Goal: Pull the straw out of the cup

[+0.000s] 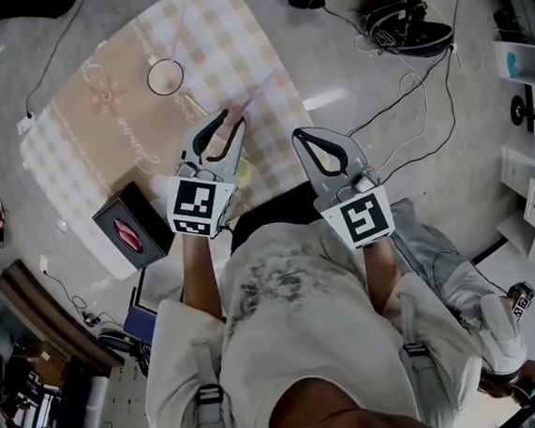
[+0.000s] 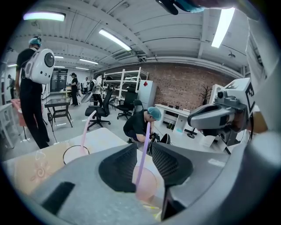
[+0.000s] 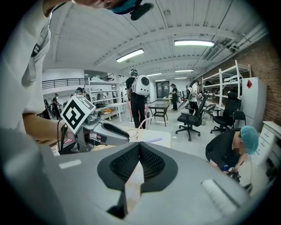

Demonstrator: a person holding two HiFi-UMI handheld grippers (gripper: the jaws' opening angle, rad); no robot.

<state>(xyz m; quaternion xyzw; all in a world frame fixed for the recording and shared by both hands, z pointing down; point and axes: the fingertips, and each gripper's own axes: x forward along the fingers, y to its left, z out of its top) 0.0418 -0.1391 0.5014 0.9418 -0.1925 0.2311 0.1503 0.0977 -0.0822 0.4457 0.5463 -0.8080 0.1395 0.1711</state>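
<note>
Head view: the left tool (image 1: 233,118) is hanging over the desk (image 1: 124,90) at 11 o'clock, lined up on the straw (image 1: 260,87). Left gripper view: its jaws are standing narrowly apart around the straw, which is sitting in the cup (image 2: 148,185) at 6 o'clock. Right gripper view: the right tool (image 3: 139,146) is idling closed and empty.

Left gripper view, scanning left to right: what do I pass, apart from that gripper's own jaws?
Standing person with a white backpack → clear cup holding a pink straw → purple straw → right gripper
</note>
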